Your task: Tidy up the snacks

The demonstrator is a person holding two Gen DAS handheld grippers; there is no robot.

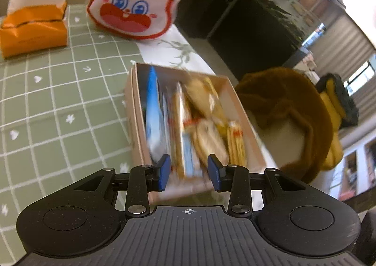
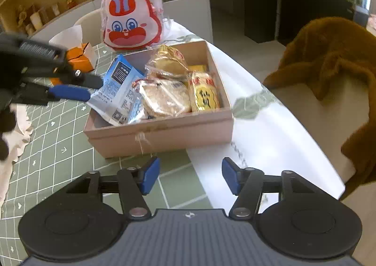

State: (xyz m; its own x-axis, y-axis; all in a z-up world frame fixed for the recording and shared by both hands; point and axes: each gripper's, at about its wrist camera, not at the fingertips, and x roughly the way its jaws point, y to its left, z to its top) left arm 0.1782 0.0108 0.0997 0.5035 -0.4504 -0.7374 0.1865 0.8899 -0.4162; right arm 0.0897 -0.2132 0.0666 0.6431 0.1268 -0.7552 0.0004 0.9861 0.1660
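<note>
Currently the left hand-held gripper (image 2: 88,88), spread and apparently empty, sits nearest the blue packet (image 2: 117,92), whose long axis leans over the box (image 2: 164,129) wall.

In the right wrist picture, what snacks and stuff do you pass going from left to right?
Left tongs → blue snack packet → round rice crackers → yellow snack pack → white tablecloth → brown fuzzy coat on the chair.

Brown-draped chair (image 2: 329,59) beside table; wooden shelves (image 2: 35,7) behind; pale floor (image 2: 235,31).
</note>
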